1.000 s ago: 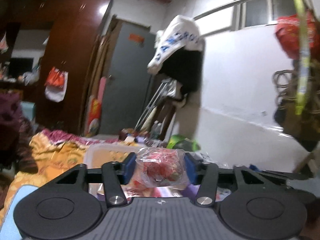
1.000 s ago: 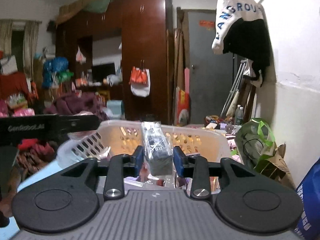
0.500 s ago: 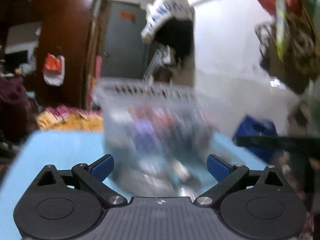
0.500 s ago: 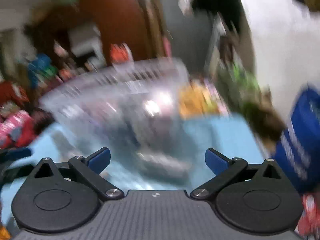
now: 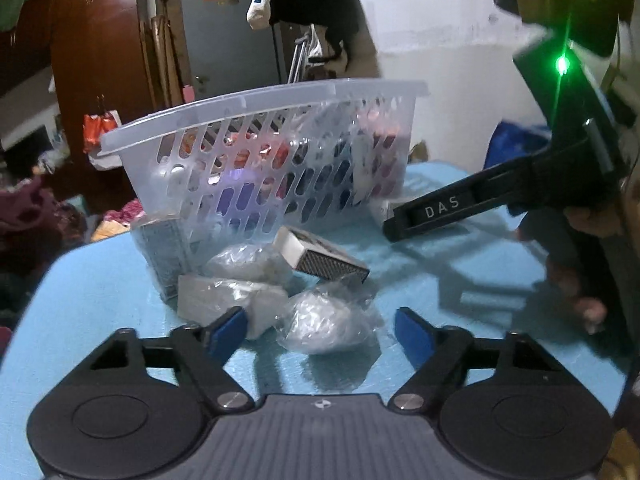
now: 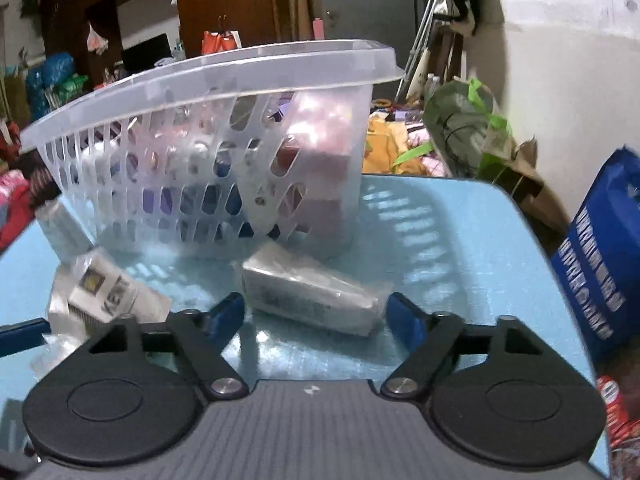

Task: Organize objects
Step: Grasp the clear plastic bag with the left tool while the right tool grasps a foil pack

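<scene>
Claws (image 5: pixel 320 330) (image 6: pixel 316 318) now wide and emptied, earlier loads gone, poised over wrapped packets (image 5: pixel 326 320) (image 6: pixel 312 296) before basket (image 5: pixel 260 120).

wrapped packets (image 5: pixel 328 322) and a matchbox (image 5: pixel 322 258) lie on the table (image 5: pixel 100 292) before the basket (image 5: pixel 260 152).

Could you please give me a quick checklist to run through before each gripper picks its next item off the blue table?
1. Left gripper open: ok.
2. Round clear-wrapped white bundle lies between its fingers: ok.
3. Right gripper open: ok.
4. Flat plastic-wrapped grey packet lies between its fingers: ok.
5. Translucent slotted plastic basket has room left: cannot tell.
6. Neighbouring wrapped white block clear of left finger: not ok, it seems to touch.
</scene>
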Available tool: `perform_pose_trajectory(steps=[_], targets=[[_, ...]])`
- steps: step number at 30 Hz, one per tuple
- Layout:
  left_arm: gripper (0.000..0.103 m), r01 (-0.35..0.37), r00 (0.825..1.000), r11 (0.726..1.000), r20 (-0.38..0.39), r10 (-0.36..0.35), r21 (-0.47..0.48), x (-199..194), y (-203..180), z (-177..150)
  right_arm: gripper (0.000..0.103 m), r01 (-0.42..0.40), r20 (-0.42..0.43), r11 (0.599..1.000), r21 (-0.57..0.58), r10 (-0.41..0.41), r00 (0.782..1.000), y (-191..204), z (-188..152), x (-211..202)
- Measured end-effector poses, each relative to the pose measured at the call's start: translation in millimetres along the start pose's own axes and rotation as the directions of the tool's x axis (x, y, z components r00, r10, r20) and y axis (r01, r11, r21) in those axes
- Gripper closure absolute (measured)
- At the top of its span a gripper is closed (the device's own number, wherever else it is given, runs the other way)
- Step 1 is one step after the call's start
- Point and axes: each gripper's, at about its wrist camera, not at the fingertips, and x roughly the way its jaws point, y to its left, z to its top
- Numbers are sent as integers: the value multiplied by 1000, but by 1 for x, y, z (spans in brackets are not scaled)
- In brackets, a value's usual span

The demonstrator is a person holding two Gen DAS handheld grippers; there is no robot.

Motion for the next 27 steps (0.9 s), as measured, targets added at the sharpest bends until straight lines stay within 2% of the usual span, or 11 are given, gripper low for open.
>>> perform_pose_trajectory(steps=[2, 4, 9, 12, 14, 15, 19, 20, 21, 22, 27], targets=[[48, 4, 1000, 1000, -2, -4, 9, 0, -1, -1, 37, 0, 12, 1000, -3, 0, 1000, 1, -2, -5], [56, 11, 1000, 1000, 15, -10, -8, -4, 4, -4, 46, -4, 21, 1000, -1, 4, 1000, -2, -5, -10], [57, 71, 994, 996, 89, -67, -49, -19, 17, -18, 51, -41, 33, 999, -12, 41, 999, -5, -11, -19], [57, 97, 991, 992, 99, -89, -75, -26, 28, -27, 47, -55, 29, 996, -64, 57, 998, -1, -15, -25], [57, 107, 990, 991, 106, -97, -86, -30, 34, -30, 29, -21, 61, 996, -85, 26, 998, 2, -14, -28], [57, 107, 990, 990, 104, -97, -93, -28, 36, -29, 14, 1, 79, 996, -93, 7, 997, 3, -12, -28], [56, 125, 988, 986, 99, -115, -111, -25, 42, -27, 12, -5, 53, 995, -102, 10, 999, 5, 7, -8], [56, 132, 988, 985, 94, -122, -114, -24, 43, -27, 14, -3, 37, 994, -106, 7, 999, 5, 11, -1], [56, 136, 988, 984, 90, -126, -115, -22, 43, -27, 23, -3, 19, 994, -114, 6, 1000, 6, 13, 4], [56, 140, 988, 983, 87, -130, -117, -22, 43, -28, 39, -11, -3, 992, -123, 11, 1000, 7, 14, 8], [58, 119, 983, 989, 150, -105, -89, -30, 41, -31, 48, -48, 35, 990, -133, 53, 998, 4, 2, -10]])
